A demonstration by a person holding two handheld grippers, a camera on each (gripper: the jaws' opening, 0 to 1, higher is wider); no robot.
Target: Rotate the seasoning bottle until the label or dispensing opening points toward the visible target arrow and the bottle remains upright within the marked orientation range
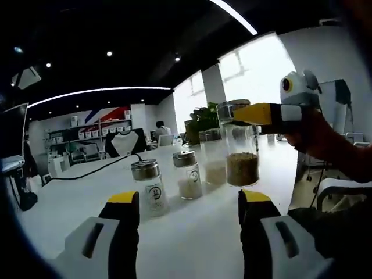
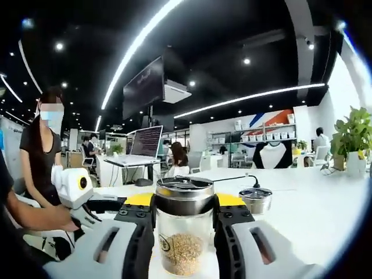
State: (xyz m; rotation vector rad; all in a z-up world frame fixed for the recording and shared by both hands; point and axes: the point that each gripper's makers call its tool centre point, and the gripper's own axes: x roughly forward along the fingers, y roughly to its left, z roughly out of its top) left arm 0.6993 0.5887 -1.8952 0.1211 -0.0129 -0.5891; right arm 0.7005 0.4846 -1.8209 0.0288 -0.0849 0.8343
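A tall glass seasoning bottle [image 2: 183, 235] with a steel lid and brown granules stands upright on the white table [image 2: 314, 215]. My right gripper [image 2: 184, 200] is shut on it just below the lid, and a small label faces the camera. In the left gripper view the same bottle [image 1: 242, 160] stands at the right end of a row, with the right gripper [image 1: 251, 114] reaching in from the right and clamping its neck. My left gripper [image 1: 189, 200] is open and holds nothing, a short way in front of the row.
Three more bottles stand beside it: a small labelled one [image 1: 149, 187], a small one with white powder [image 1: 188, 174] and a taller one [image 1: 213, 157]. A black cable [image 1: 99, 170] crosses the table. A person [image 2: 43, 157] stands on the left; a potted plant [image 2: 353, 142] is at the right.
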